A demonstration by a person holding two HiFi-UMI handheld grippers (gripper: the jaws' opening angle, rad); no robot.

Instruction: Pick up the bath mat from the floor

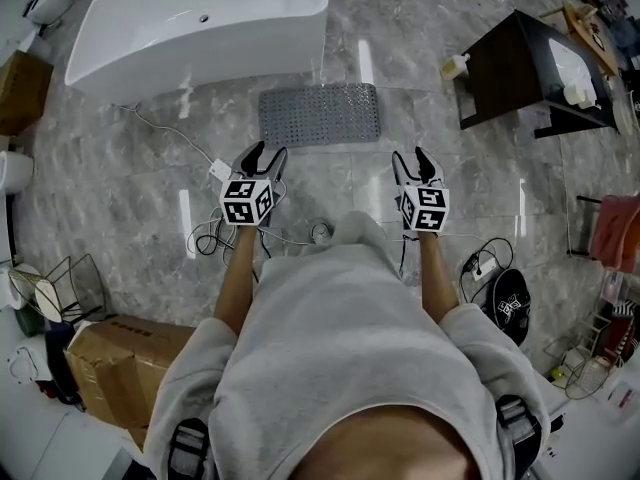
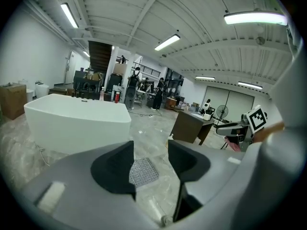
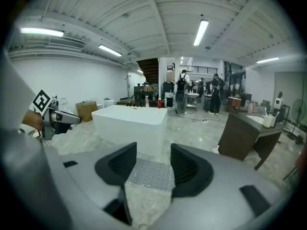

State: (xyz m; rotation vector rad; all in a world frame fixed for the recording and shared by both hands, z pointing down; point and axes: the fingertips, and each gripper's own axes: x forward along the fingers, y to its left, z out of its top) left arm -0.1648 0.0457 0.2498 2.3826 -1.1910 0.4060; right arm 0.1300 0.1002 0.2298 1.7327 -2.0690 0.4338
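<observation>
The bath mat (image 1: pixel 320 115) lies flat on the marble floor (image 1: pixel 450 198), just beside the long side of the white bathtub (image 1: pixel 200 23), which sits at 11 o'clock from it; that is the natural spot for stepping out of the tub. From the person it is at 12 o'clock, well apart from both tools. The left tool (image 1: pixel 266 158) is held off the mat's 7 o'clock corner and the right tool (image 1: pixel 412 160) off its 5 o'clock corner, side by side and about as wide apart as the mat is long, probably so each can take one end. Both tools stand with jaws parted and nothing in them; each gripper view shows only the distant mat through the gap. Loose cables (image 1: pixel 230 233) lie on the floor at the person's 9 o'clock, and a dark cabinet (image 1: pixel 515 68) stands at 2 o'clock, neither in the way
</observation>
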